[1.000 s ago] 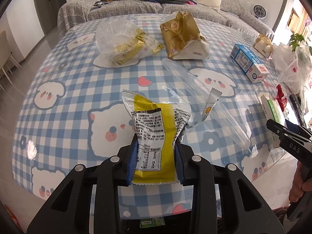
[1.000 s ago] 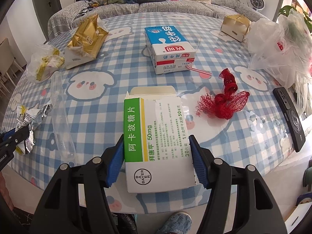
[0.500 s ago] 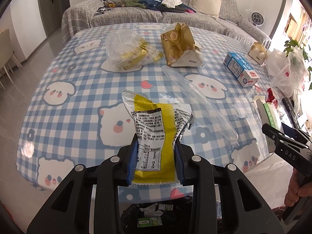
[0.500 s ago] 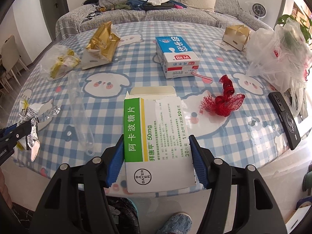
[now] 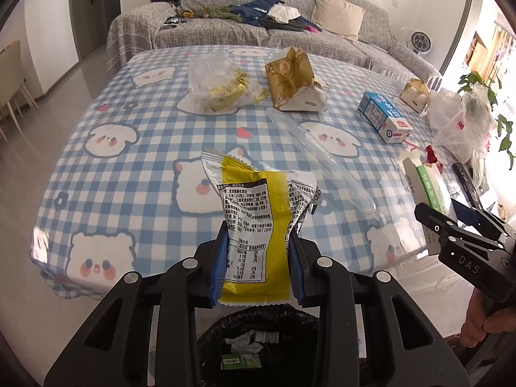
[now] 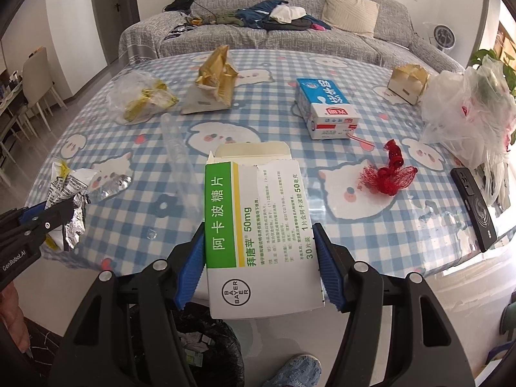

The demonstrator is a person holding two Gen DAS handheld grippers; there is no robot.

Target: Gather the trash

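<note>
My left gripper is shut on a yellow and silver snack wrapper, held off the near table edge above a black-lined trash bin. My right gripper is shut on a white and green medicine box with a torn open flap, also held off the table edge; the bin shows below left of it. The left gripper with the wrapper shows at the left of the right wrist view. The right gripper with its box shows at the right of the left wrist view.
On the checked tablecloth lie a clear bag with gold wrappers, a gold paper bag, a clear plastic sleeve, a blue milk carton, red netting, white plastic bags and a black remote.
Both grippers have pulled back from the table toward me with their loads. The trash bin has come into view beneath them.
</note>
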